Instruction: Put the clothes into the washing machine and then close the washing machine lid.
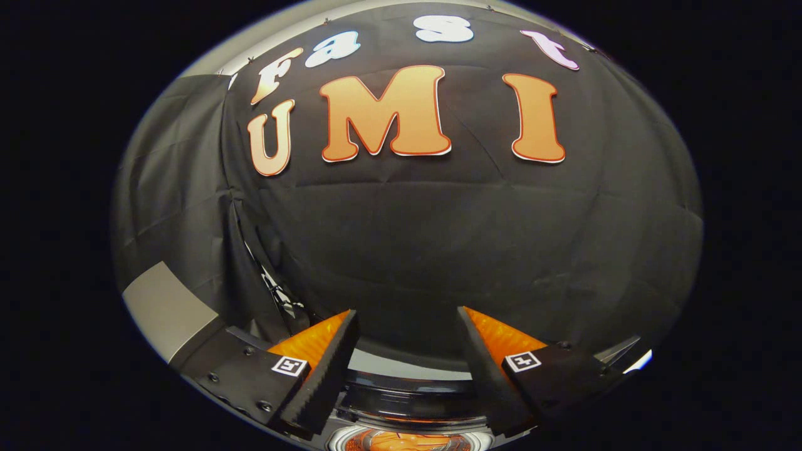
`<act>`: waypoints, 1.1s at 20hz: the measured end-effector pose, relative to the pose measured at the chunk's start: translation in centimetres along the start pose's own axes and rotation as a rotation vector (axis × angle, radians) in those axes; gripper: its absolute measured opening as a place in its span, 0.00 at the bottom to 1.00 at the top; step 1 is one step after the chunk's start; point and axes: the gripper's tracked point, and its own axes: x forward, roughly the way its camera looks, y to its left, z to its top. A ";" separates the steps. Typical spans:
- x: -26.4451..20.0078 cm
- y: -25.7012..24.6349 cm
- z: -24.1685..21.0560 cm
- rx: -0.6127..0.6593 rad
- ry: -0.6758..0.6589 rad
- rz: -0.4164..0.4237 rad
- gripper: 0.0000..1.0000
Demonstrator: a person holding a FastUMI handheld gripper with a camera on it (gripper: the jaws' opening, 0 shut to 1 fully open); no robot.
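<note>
Gripper [407,319] is held high, pointing at the booth's cloth wall [438,238]. Fingers are wide apart w/ nothing between them; only wall shows in the gap and beyond the tips. Each finger carries a small square marker near its base.

Washer [407,401] sits low, at 6 o'clock from the gap, below and between the finger bases. Its top edge shows as a pale curved band, w/ a dark glossy curved part under it; can't tell if that is the lid or the rim. At the very bottom, a round pale-rimmed opening w/ something orange [401,442] inside, prob. clothes in the drum, but too cropped to be sure.

A grey panel [164,307] stands at approx. 9 o'clock from the left finger, against the folded wall cloth. Thin dark cables [276,291] hang just past that finger, approx. 10 o'clock from its tip. A small bright strip [638,361] lies at 3 o'clock of the right finger base.
</note>
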 end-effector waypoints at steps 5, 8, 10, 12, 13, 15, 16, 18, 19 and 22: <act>-1.4 0.2 -0.2 0.002 -0.025 0.000 0.99; -2.4 0.2 -0.3 0.004 -0.050 -0.017 1.00; -3.0 0.4 -0.3 0.040 -0.071 -0.020 1.00; -3.8 0.5 -0.8 0.028 -0.068 -0.020 1.00; -4.3 0.6 -1.0 0.031 -0.072 -0.019 1.00; -5.3 0.9 -1.4 0.028 -0.074 -0.019 1.00; -5.7 1.0 -1.7 0.026 -0.073 -0.019 1.00; -6.9 1.4 -2.2 0.025 -0.072 -0.019 1.00; -7.5 1.5 -2.5 0.022 -0.073 -0.019 1.00; -9.1 1.9 -3.7 0.021 -0.071 -0.020 1.00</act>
